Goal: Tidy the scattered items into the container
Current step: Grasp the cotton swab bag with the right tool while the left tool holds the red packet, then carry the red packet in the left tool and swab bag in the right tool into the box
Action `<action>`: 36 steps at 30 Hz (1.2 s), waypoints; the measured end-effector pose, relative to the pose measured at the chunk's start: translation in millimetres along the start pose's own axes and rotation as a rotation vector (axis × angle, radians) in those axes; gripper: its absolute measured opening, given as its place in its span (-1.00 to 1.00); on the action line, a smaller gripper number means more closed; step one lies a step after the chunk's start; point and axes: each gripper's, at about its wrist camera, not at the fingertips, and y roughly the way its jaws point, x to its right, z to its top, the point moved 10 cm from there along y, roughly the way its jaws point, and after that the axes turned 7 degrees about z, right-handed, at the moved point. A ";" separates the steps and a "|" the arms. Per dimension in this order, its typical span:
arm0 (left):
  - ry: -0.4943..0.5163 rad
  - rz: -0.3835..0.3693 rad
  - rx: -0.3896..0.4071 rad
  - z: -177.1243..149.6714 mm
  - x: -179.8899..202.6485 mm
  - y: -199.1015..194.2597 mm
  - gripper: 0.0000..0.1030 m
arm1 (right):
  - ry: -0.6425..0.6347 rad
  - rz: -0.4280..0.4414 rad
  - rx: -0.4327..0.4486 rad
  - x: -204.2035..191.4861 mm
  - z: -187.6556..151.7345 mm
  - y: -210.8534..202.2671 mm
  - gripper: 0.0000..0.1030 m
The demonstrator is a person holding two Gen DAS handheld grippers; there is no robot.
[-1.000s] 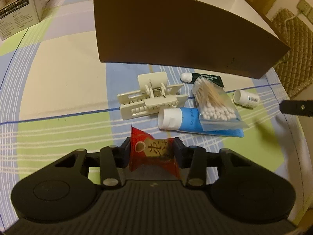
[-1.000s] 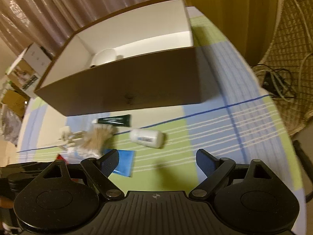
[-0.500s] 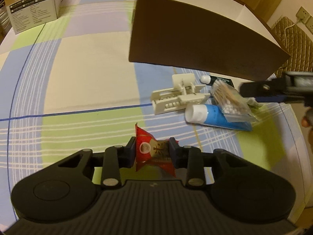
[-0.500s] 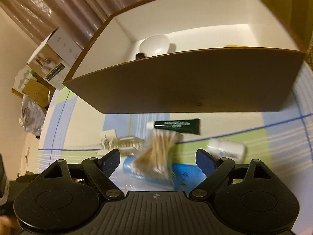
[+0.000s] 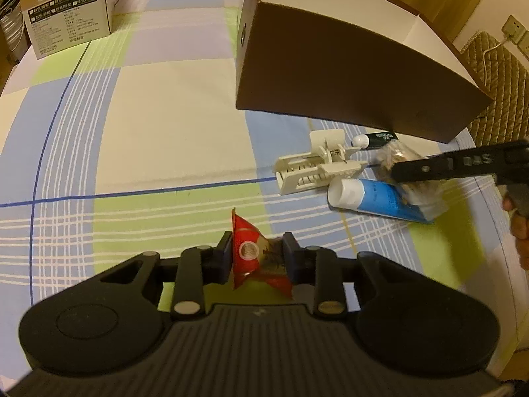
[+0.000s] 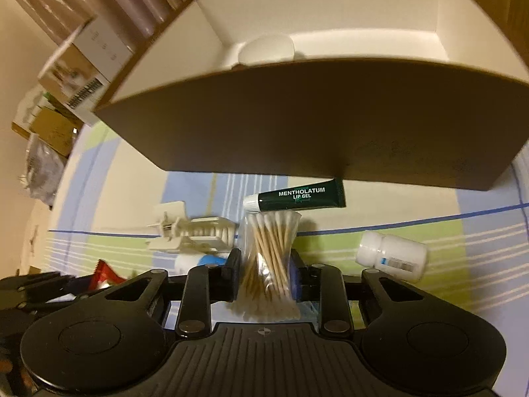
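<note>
Checked cloth in blue, green and cream covers the table (image 5: 158, 139), under warm indoor light. At the left gripper (image 5: 256, 258), the fingers are clamped on a red snack packet (image 5: 251, 254), held above the cloth. At the right gripper (image 6: 264, 269), the fingers are pressed against both sides of a clear bag of cotton swabs (image 6: 269, 258). Just beyond the bag lies a green lip gel tube (image 6: 297, 196), touching the near wall of the brown cardboard box (image 6: 314, 122). Left of the bag sits a cream plastic clip (image 6: 191, 231), with a blue tube (image 5: 377, 197) beside it. To the right a white pill bottle (image 6: 391, 256) lies on its side. Inside the open box rests a white rounded object (image 6: 266, 49). A printed carton (image 5: 66, 10) stands at the far corner of the table.
</note>
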 end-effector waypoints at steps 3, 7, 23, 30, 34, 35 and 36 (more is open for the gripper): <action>0.010 -0.009 0.009 2.2 3.1 -4.4 -0.58 | 0.014 0.035 0.030 1.6 -5.3 -20.2 -0.39; 0.028 -0.023 0.027 6.1 8.9 -13.4 -0.64 | 0.053 0.049 0.060 8.7 -15.3 -44.8 -0.39; 0.179 -0.011 0.007 -17.1 46.4 -13.3 -0.66 | 0.167 0.014 0.087 46.0 -56.6 -82.9 -0.39; 0.204 -0.011 0.023 -19.5 51.6 -20.3 -0.67 | 0.168 0.013 0.102 44.8 -62.2 -91.6 -0.39; 0.180 -0.032 0.043 -17.5 51.2 -33.1 -0.68 | 0.172 0.016 0.110 44.7 -65.5 -96.9 -0.39; 0.174 -0.038 0.049 -16.7 51.2 -36.6 -0.68 | 0.172 0.017 0.110 44.4 -66.3 -97.6 -0.39; 0.170 -0.043 0.053 -15.9 51.4 -39.9 -0.68 | 0.171 0.019 0.110 44.2 -67.0 -98.1 -0.39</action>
